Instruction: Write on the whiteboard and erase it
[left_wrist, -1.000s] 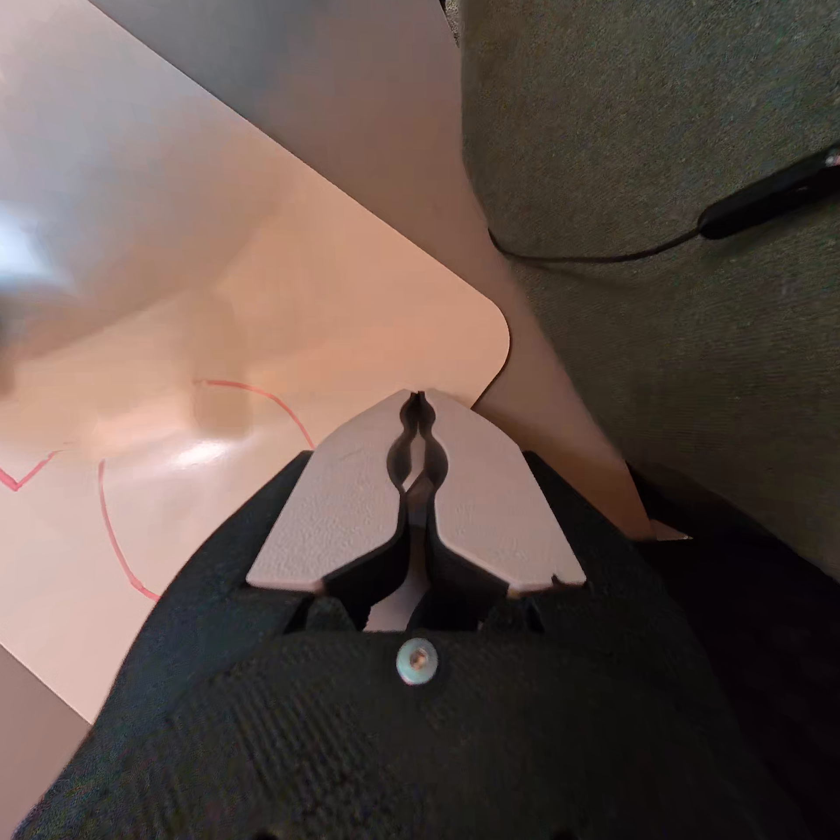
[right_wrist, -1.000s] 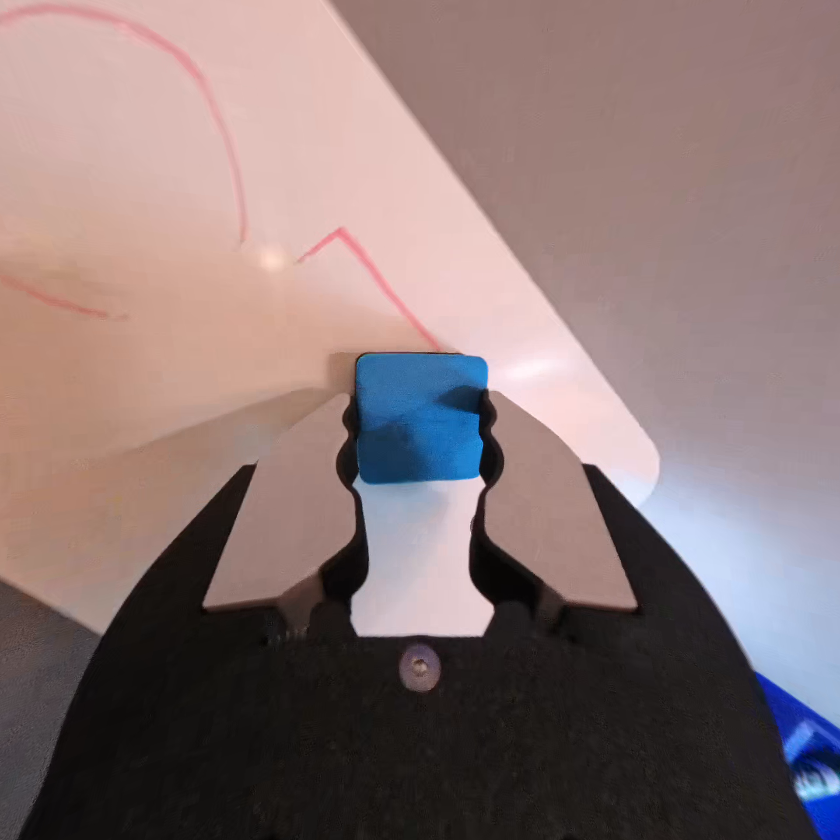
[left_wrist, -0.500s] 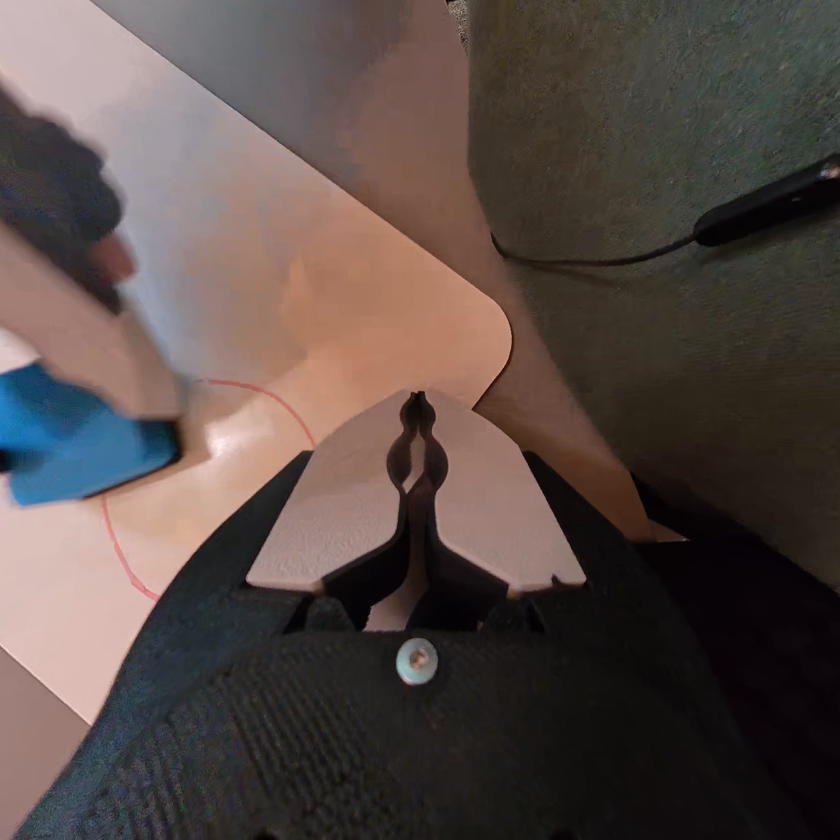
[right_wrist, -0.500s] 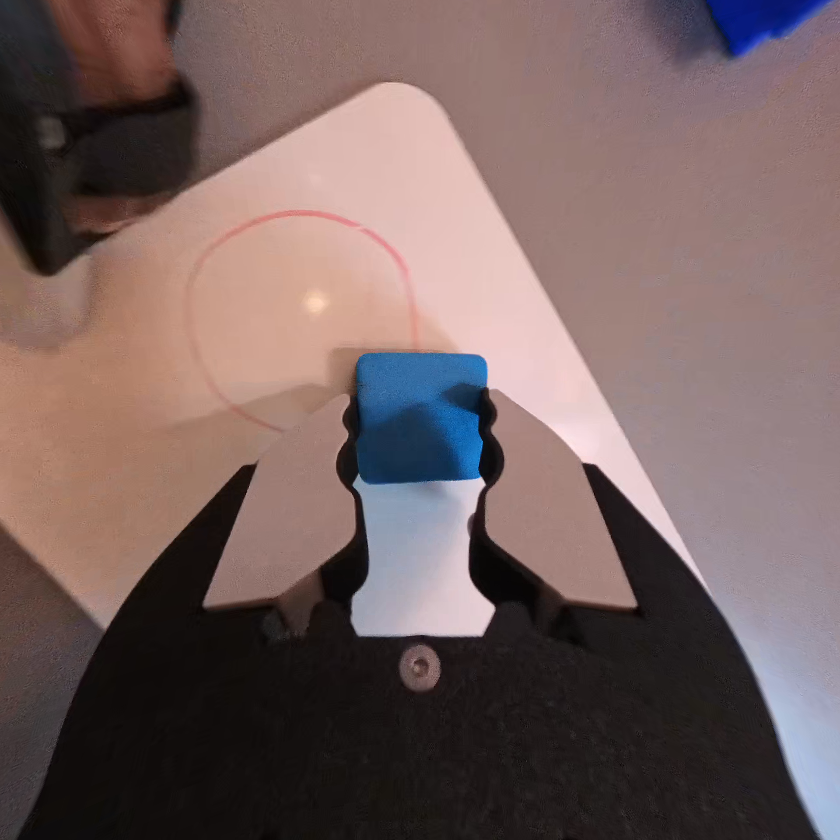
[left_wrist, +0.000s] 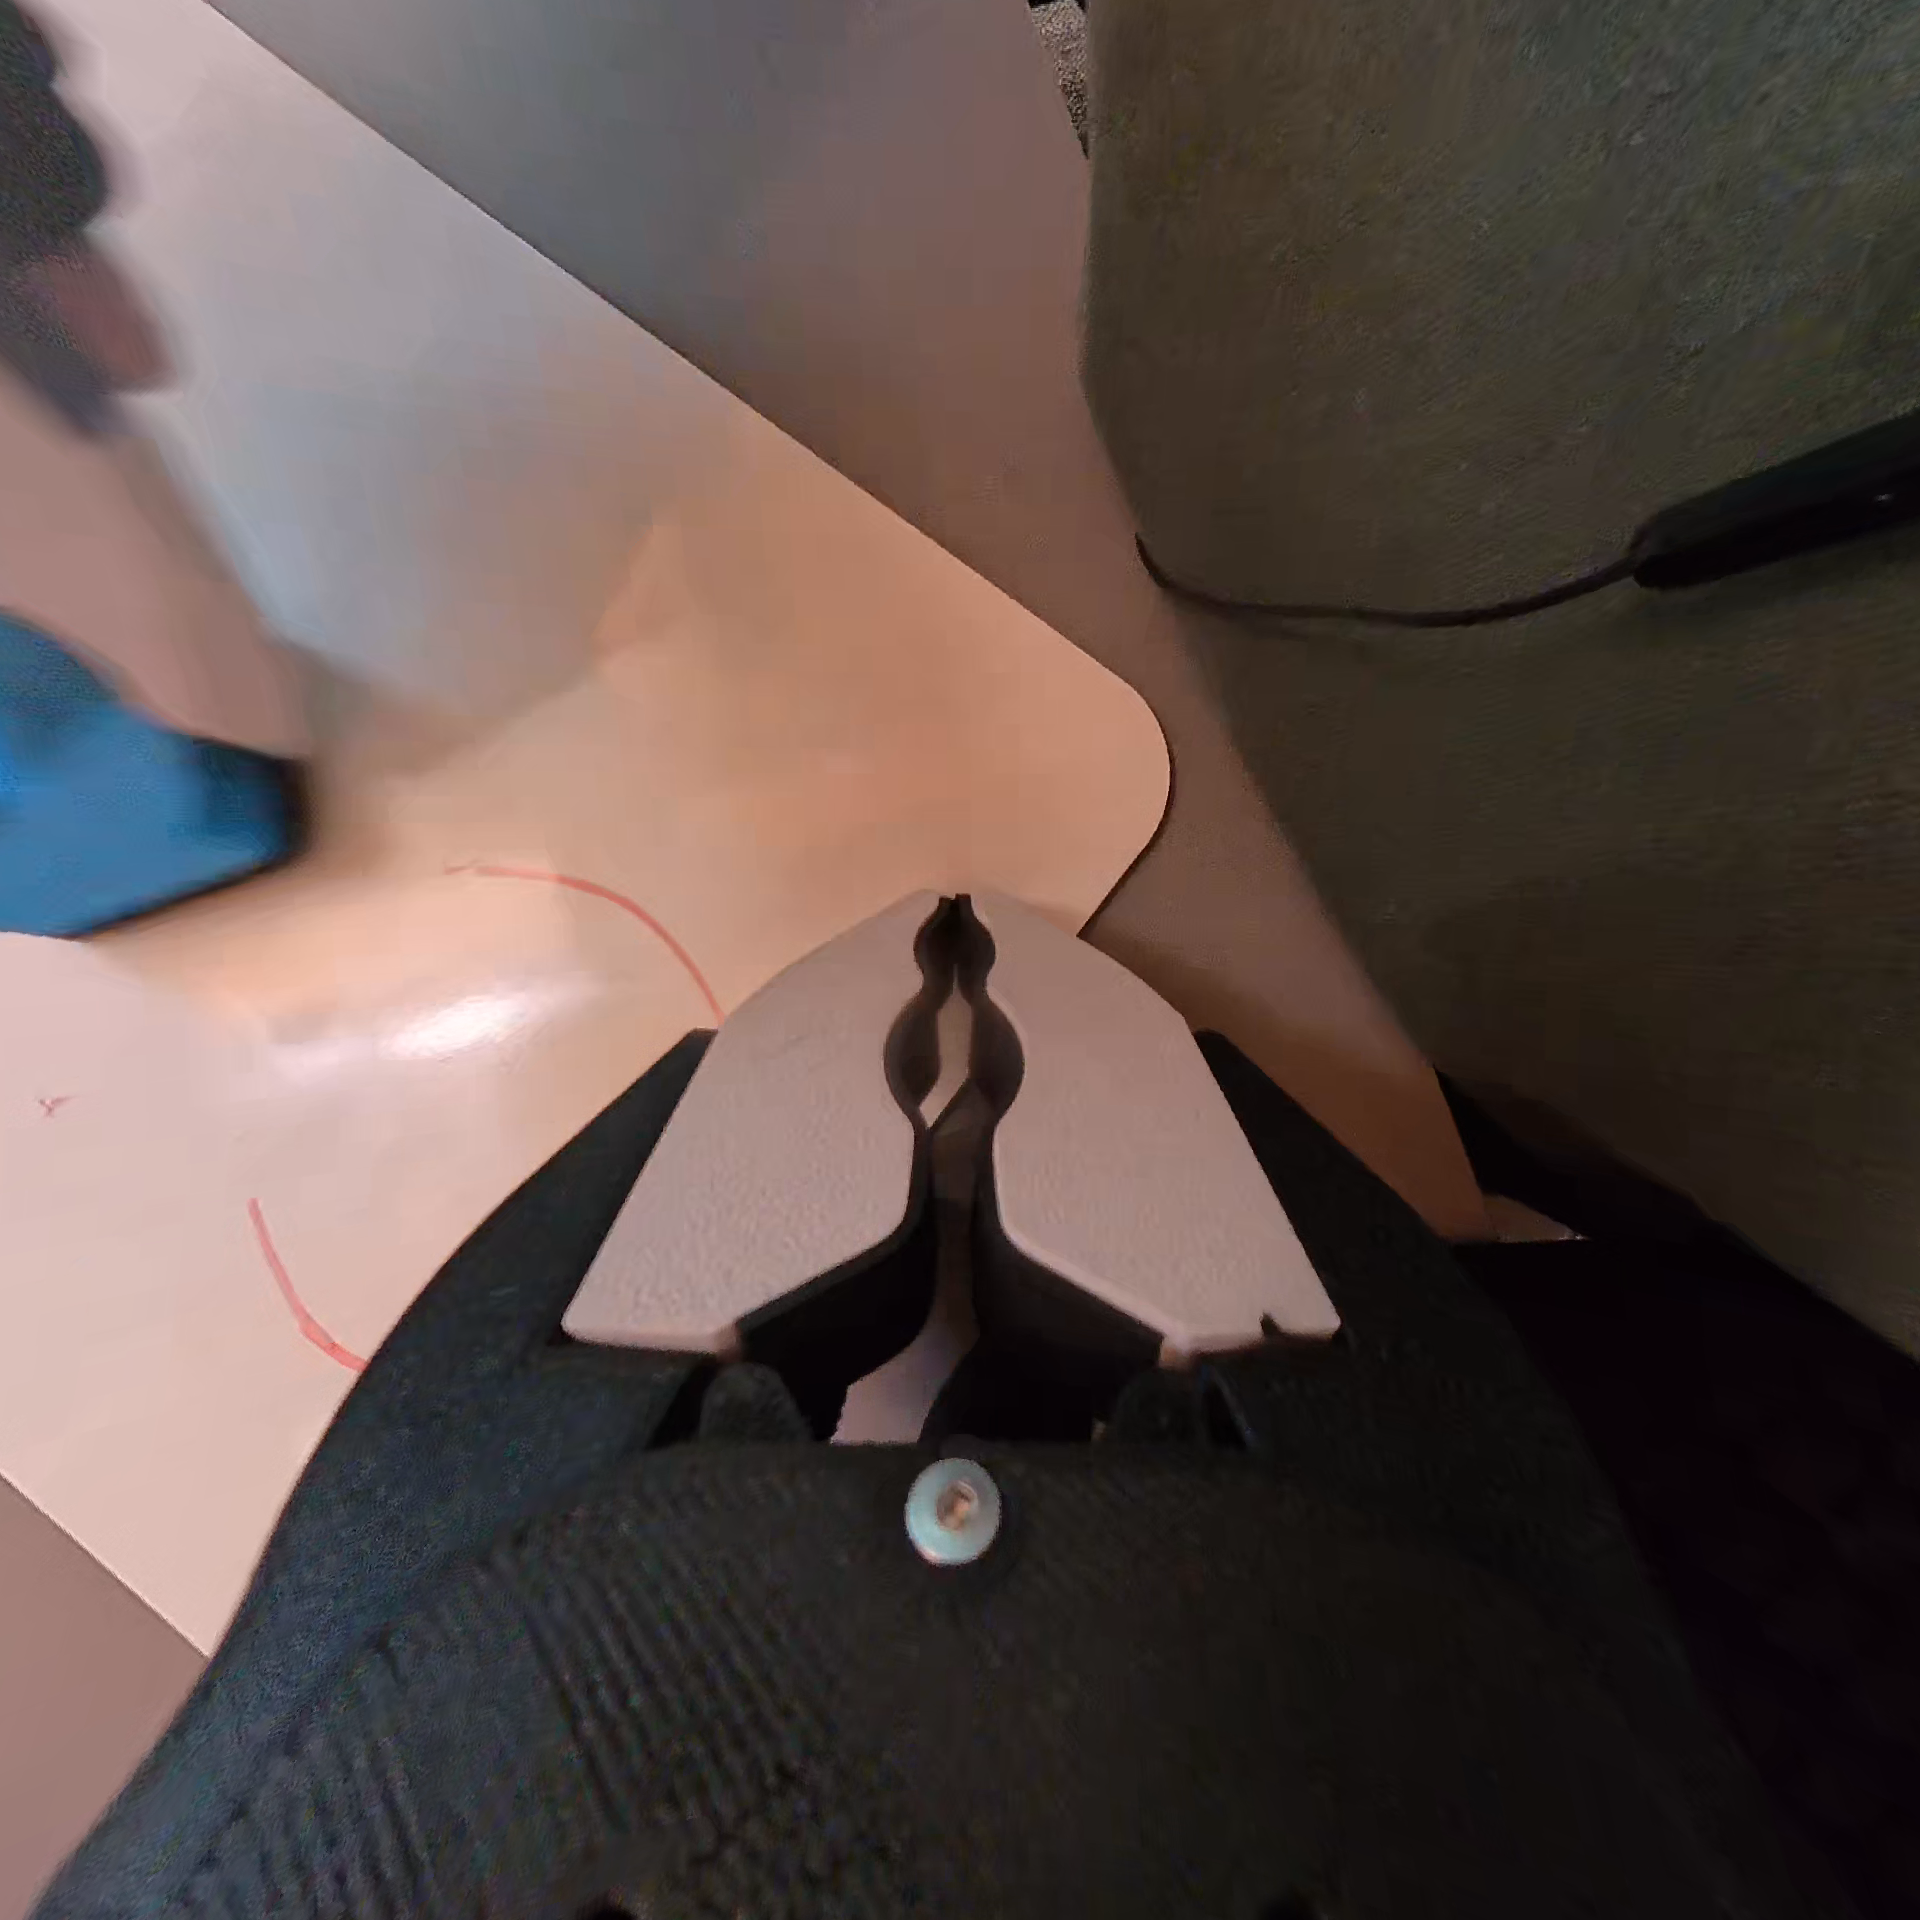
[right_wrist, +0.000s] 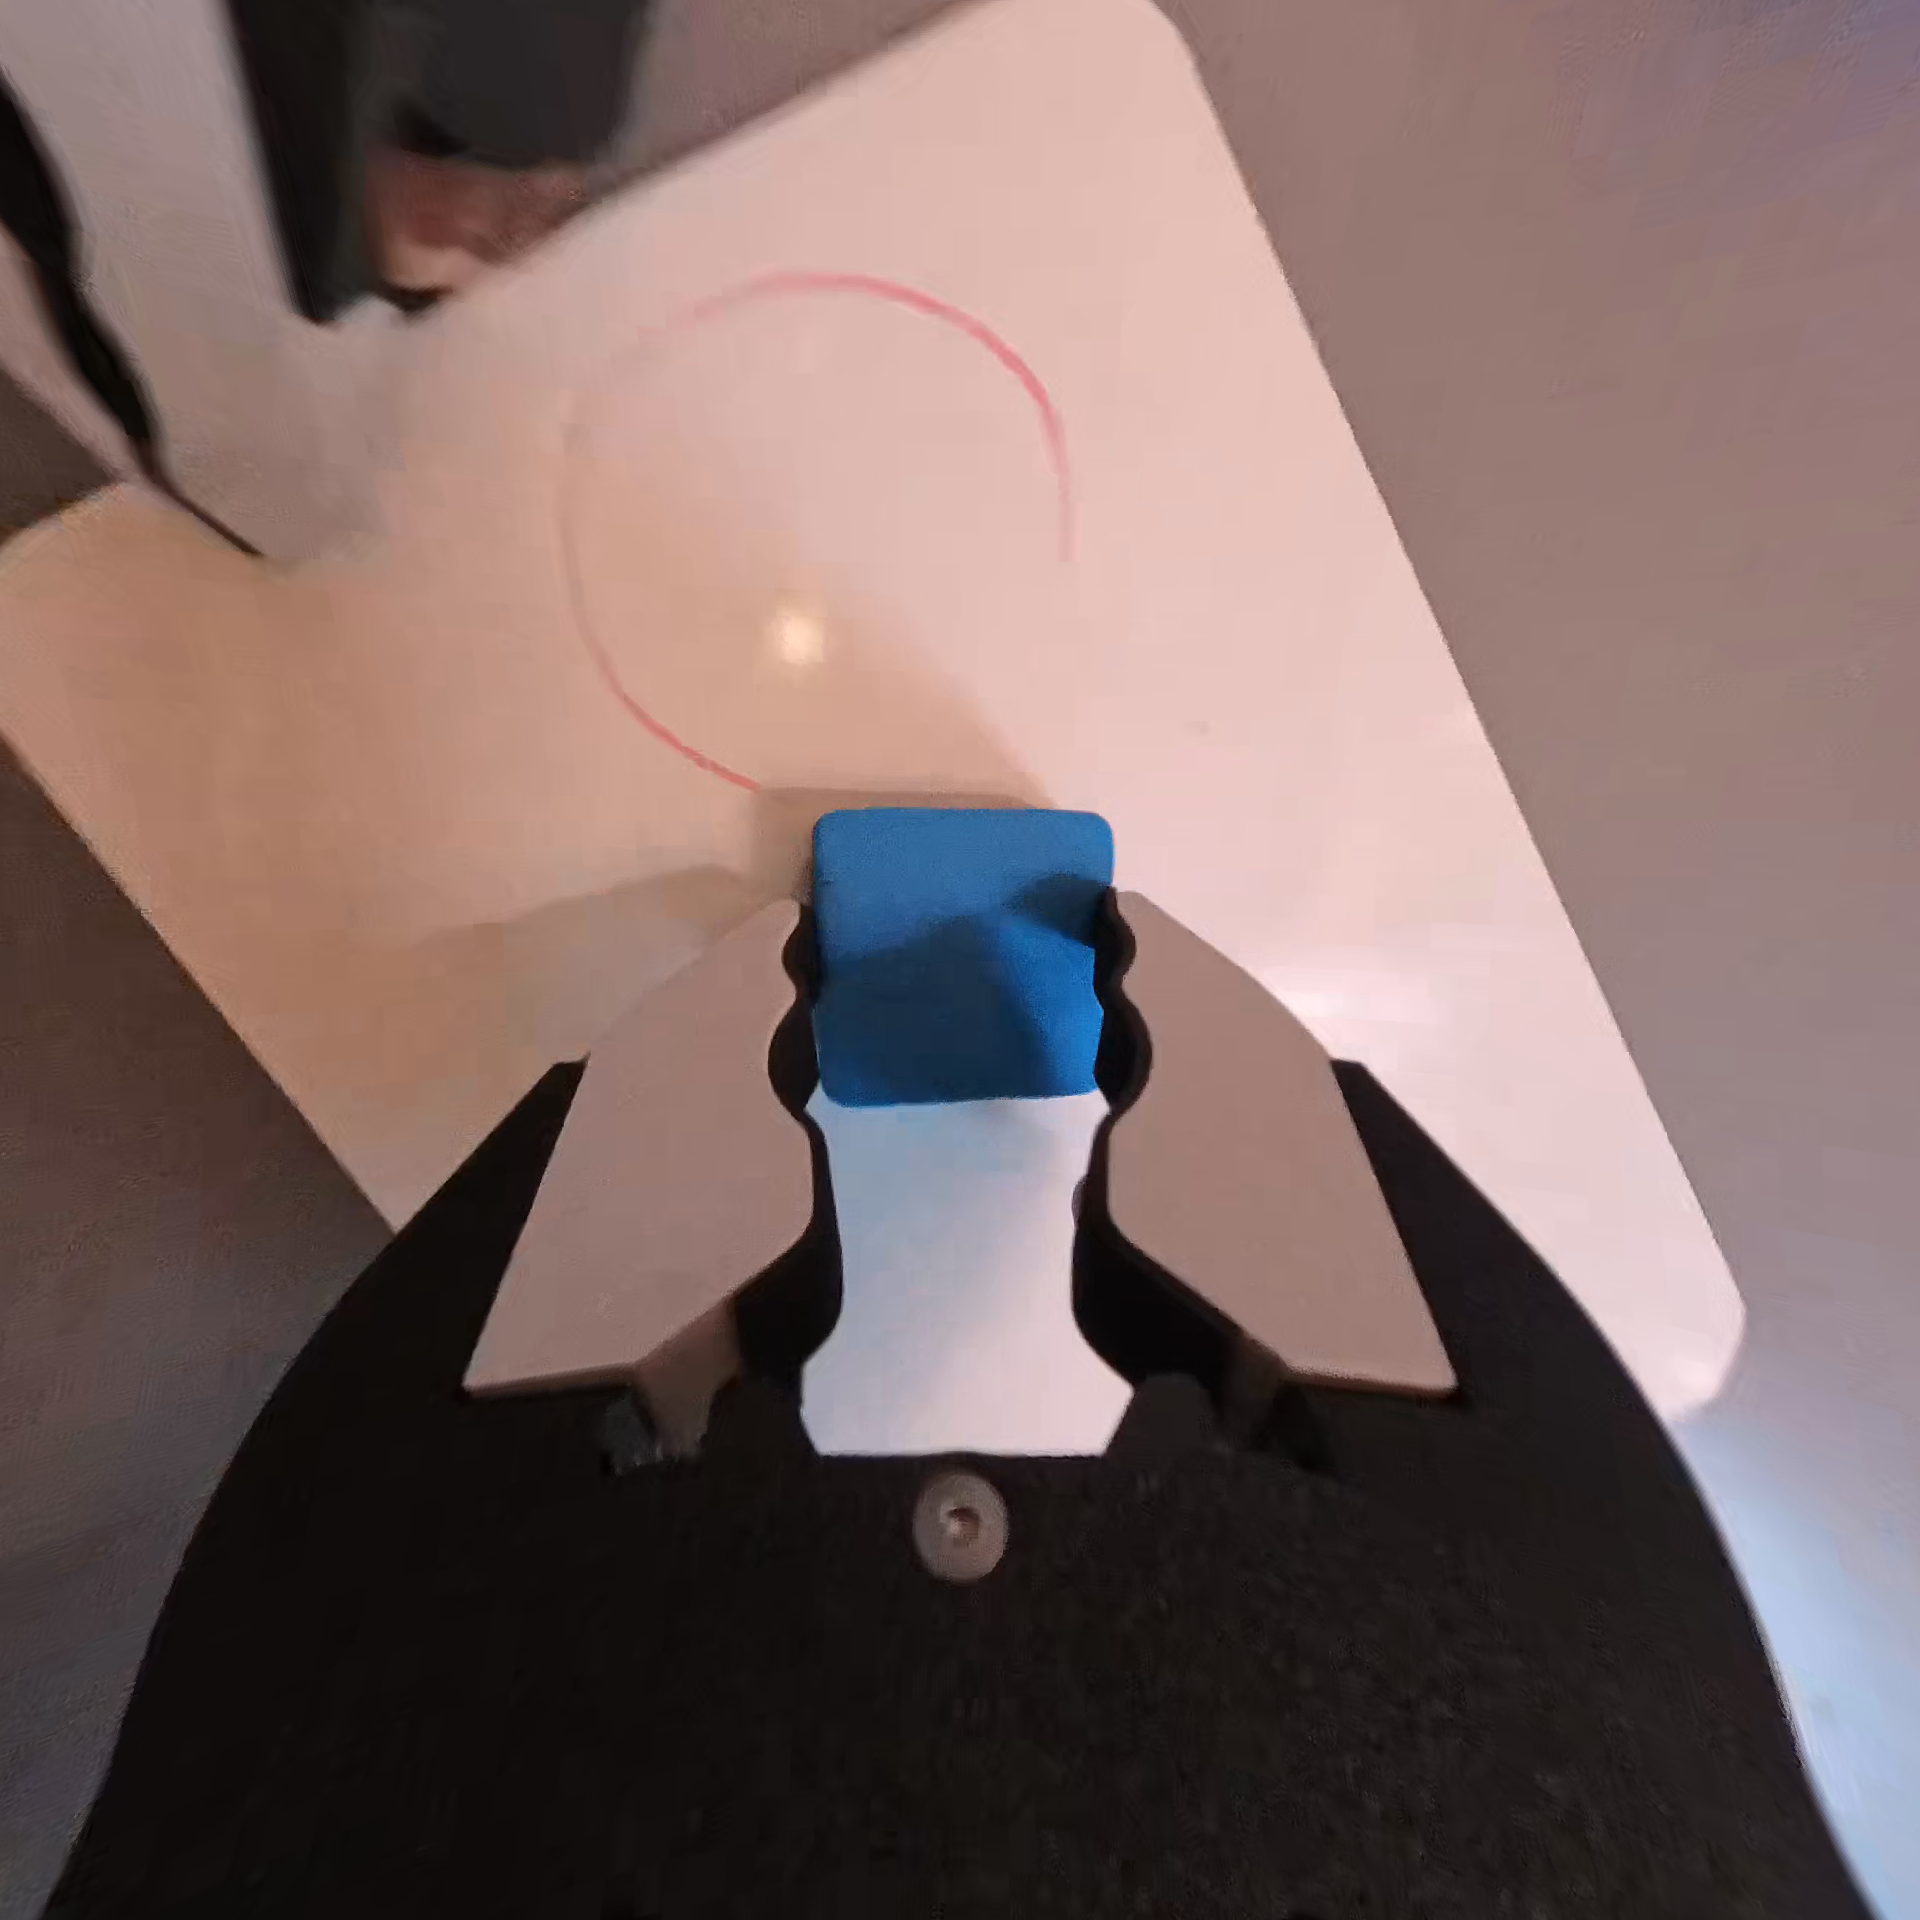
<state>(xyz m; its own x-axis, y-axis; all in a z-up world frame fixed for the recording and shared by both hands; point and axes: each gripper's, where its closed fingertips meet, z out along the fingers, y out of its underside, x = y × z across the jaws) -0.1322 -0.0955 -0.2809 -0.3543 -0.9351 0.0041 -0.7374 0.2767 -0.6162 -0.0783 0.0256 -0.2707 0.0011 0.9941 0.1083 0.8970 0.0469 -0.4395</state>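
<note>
A white whiteboard (left_wrist: 727, 665) lies flat on the table and bears parts of a red circle (left_wrist: 613, 899). My left gripper (left_wrist: 954, 914) is shut and empty, its tips over the board's right corner. My right gripper (right_wrist: 954, 935) is shut on a blue eraser (right_wrist: 956, 935) that rests on the whiteboard (right_wrist: 1299, 727) at the lower edge of the red circle (right_wrist: 977, 332). In the left wrist view the blue eraser (left_wrist: 114, 810) shows blurred at the left, with the right gripper above it.
A grey-brown table (left_wrist: 727, 187) lies under the board. A green fabric surface (left_wrist: 1507, 416) with a black cable (left_wrist: 1351, 613) is on the right. The left gripper and a hand (right_wrist: 447, 218) show blurred at the top left of the right wrist view.
My right gripper has swept the blue eraser across the board. The red zigzag line and part of the circle are gone. My left gripper has stayed put, still shut.
</note>
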